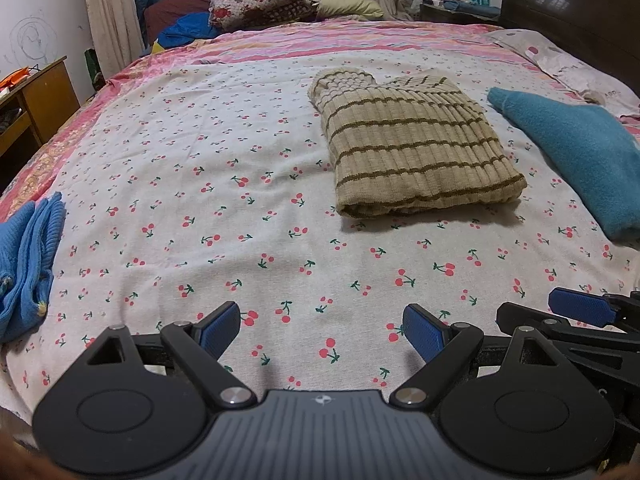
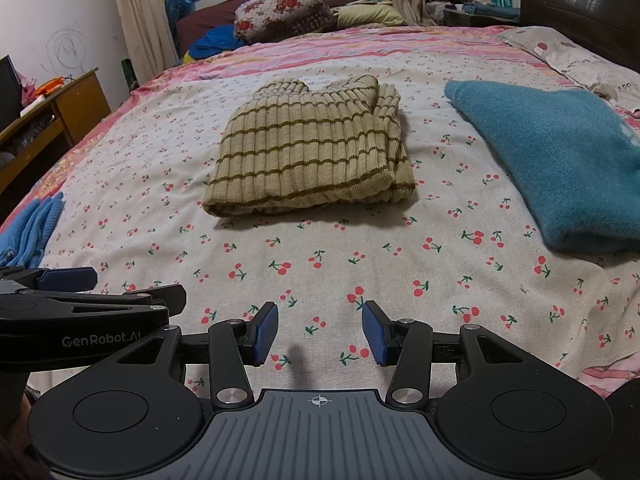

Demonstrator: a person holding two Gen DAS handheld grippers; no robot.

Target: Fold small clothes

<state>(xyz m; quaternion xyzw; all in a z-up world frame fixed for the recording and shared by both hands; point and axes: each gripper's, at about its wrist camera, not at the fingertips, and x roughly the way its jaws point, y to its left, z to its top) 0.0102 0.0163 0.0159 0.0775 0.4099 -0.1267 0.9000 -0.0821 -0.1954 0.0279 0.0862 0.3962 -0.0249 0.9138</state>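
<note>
A beige sweater with brown stripes (image 1: 416, 148) lies folded into a neat rectangle on the cherry-print bedsheet (image 1: 240, 216); it also shows in the right wrist view (image 2: 312, 152). My left gripper (image 1: 322, 332) is open and empty, hovering over the sheet well in front of the sweater. My right gripper (image 2: 319, 330) is open and empty too, beside the left one; its finger shows at the right edge of the left wrist view (image 1: 580, 307). A teal folded garment (image 2: 560, 160) lies to the right of the sweater. A crumpled blue knit garment (image 1: 28, 256) lies at the left edge of the bed.
A wooden desk (image 2: 60, 112) stands left of the bed. Pillows and a floral quilt (image 2: 284, 8) are piled at the far end below the window. A dark wooden headboard (image 2: 580, 4) rises at the far right.
</note>
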